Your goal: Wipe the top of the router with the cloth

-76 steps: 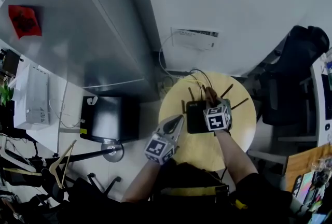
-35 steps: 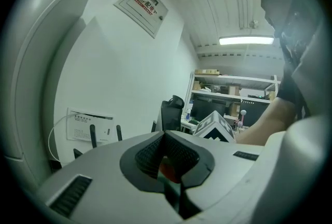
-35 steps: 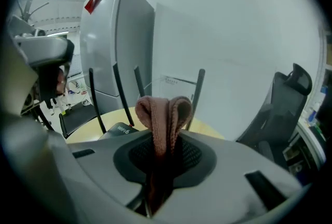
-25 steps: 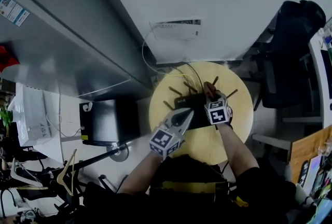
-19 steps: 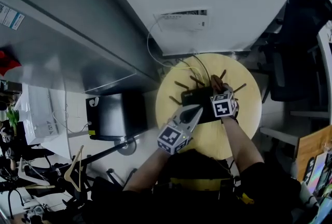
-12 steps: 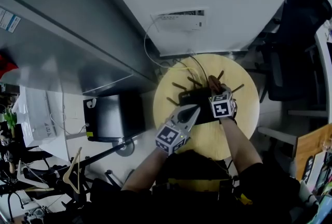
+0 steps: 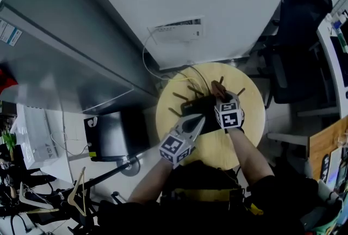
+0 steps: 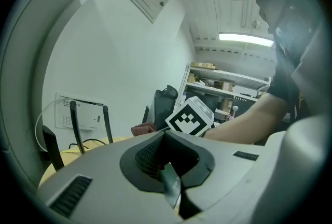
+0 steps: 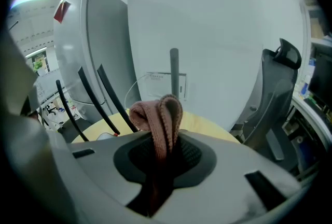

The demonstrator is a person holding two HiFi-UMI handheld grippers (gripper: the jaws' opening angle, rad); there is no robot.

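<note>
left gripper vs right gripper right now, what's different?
The right gripper is shut on the folded pinkish cloth; the left gripper has its jaws together with nothing seen between them. In the head view the right gripper sits at the far right of the router, the left gripper at its near left edge. Both point at the router on the round table.

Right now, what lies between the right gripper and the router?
The cloth, clamped by the right gripper: see the right gripper view; the head view shows it over the router.
</note>
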